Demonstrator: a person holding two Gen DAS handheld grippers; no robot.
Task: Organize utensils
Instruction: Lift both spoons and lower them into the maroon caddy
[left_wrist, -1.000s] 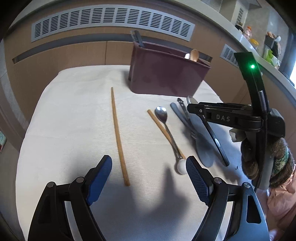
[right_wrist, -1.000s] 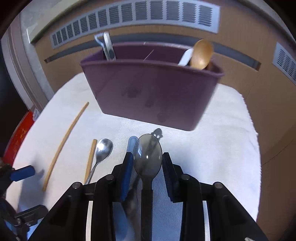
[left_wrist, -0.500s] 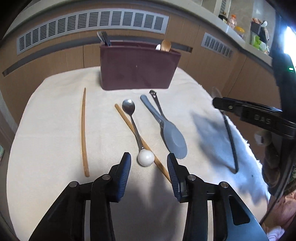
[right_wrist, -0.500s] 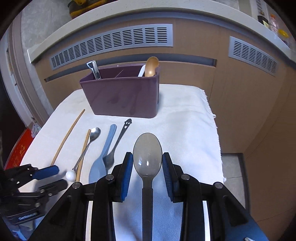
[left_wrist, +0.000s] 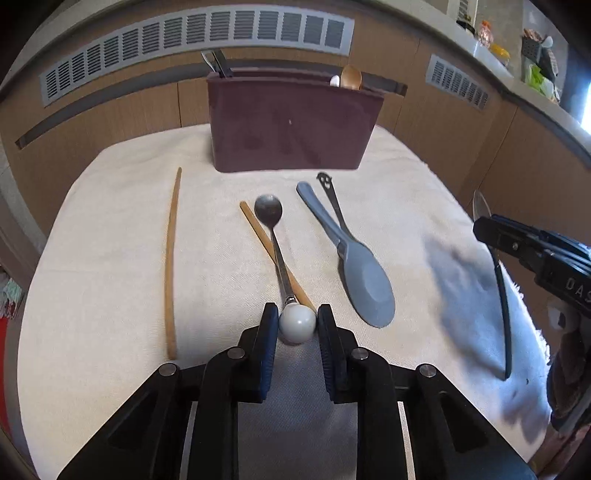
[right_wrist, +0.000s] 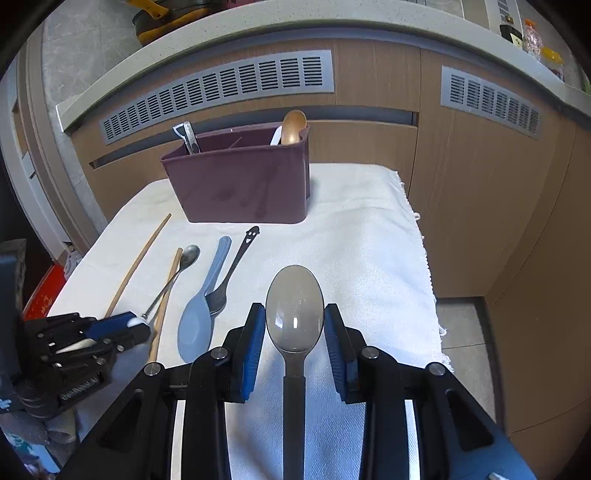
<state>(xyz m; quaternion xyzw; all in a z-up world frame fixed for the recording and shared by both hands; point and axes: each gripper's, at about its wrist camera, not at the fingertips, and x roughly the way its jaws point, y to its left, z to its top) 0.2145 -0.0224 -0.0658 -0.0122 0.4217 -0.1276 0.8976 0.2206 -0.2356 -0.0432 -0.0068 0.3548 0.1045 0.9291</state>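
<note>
**Inspector:** Jaws first. How did the left gripper (left_wrist: 297, 325) stand?

**Clerk:** Its jaws had just been closing on the white ball (left_wrist: 297, 324) at the handle end of the metal spoon (left_wrist: 275, 236), low centre of the left view. The pads sat against the ball on either side. The spoon lay on the cloth (left_wrist: 110, 229), its shaft crossing one chopstick (left_wrist: 275, 254).

**Inspector:** And the right gripper (right_wrist: 294, 328)?

**Clerk:** Clamped on the grey spoon (right_wrist: 294, 314), bowl forward between the blue pads, handle running back to the lower edge of the right view. It was held above the cloth, right of the laid-out utensils.

**Inspector:** Remaining utensils?

**Clerk:** A second chopstick (left_wrist: 170, 266) lay alone at left of the left view, well apart from the first. A blue-grey rice paddle (left_wrist: 354, 266) lay right of centre, with a dark fork (left_wrist: 332, 199) partly beneath it, its smiley-cut handle pointing at the caddy.

**Inspector:** The caddy?

**Clerk:** The maroon caddy (left_wrist: 291, 129) stood upright at upper centre, on the far edge of the cloth. A wooden spoon (left_wrist: 351, 76) showed at its right end, metal handles (left_wrist: 216, 63) at its left. I could not tell which compartments held them.
</note>
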